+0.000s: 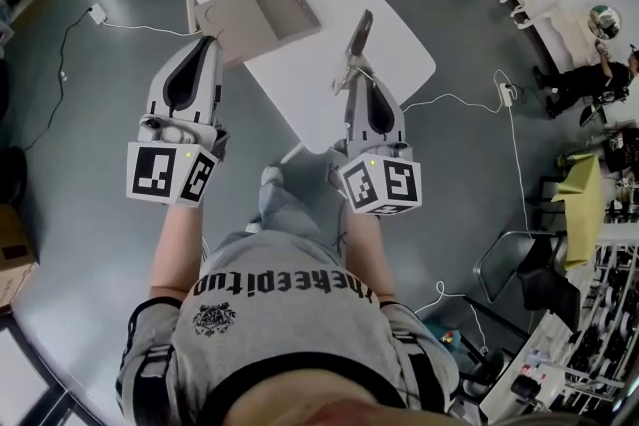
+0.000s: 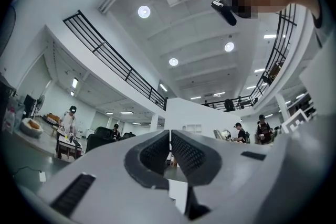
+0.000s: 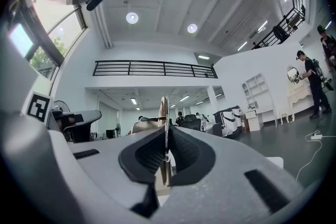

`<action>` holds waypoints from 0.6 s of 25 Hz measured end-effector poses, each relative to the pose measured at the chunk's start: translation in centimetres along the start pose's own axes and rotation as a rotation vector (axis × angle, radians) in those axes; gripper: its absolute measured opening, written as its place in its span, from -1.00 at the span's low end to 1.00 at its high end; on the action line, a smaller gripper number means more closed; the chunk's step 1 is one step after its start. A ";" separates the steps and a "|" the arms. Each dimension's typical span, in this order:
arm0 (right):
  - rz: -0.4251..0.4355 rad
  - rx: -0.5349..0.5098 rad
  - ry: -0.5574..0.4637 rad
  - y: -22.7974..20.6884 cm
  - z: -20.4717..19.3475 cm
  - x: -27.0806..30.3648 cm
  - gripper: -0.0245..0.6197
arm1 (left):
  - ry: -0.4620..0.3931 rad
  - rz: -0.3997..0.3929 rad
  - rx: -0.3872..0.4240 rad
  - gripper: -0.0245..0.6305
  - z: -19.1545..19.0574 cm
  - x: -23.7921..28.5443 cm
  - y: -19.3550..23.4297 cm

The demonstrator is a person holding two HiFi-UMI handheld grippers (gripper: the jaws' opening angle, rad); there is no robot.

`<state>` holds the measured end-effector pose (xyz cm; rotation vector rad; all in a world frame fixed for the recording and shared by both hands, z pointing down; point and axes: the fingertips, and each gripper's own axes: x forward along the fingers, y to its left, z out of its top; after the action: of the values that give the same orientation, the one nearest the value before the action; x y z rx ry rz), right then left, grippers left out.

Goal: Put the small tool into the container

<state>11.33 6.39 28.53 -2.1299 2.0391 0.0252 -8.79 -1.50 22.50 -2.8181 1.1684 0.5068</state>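
An open shallow cardboard box [image 1: 287,7] with its flap [image 1: 232,23] lies on the white table [image 1: 300,85]. My right gripper [image 1: 356,77] reaches over the table's near edge, shut on a thin flat grey-tan piece [image 1: 360,37] that sticks up past its tips. In the right gripper view that piece [image 3: 164,110] shows edge-on, pinched between the pads of the gripper [image 3: 166,136]. My left gripper [image 1: 207,41] is held at the table's left edge beside the box flap. Its pads meet in the left gripper view [image 2: 170,140] with nothing between them.
Cables and power strips [image 1: 97,13] [image 1: 506,95] lie on the grey floor on both sides of the table. A metal chair [image 1: 519,264] and a cluttered rack [image 1: 579,354] stand at the right. A person [image 1: 589,75] works at the far right.
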 end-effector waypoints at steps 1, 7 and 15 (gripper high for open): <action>0.004 -0.001 0.001 -0.3 0.0 0.8 -0.91 | -0.003 0.003 0.003 -0.89 -0.1 0.7 0.3; 0.038 -0.007 0.012 -2.0 0.1 6.0 -0.91 | -0.013 0.024 0.014 -0.89 -0.4 4.8 1.7; 0.085 -0.019 0.086 -4.1 -2.3 13.1 -0.91 | -0.023 0.076 0.028 -0.89 -1.8 9.4 4.6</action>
<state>15.81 -6.72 29.45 -2.0886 2.1852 -0.0354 -5.28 -11.43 21.61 -2.7455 1.2722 0.5210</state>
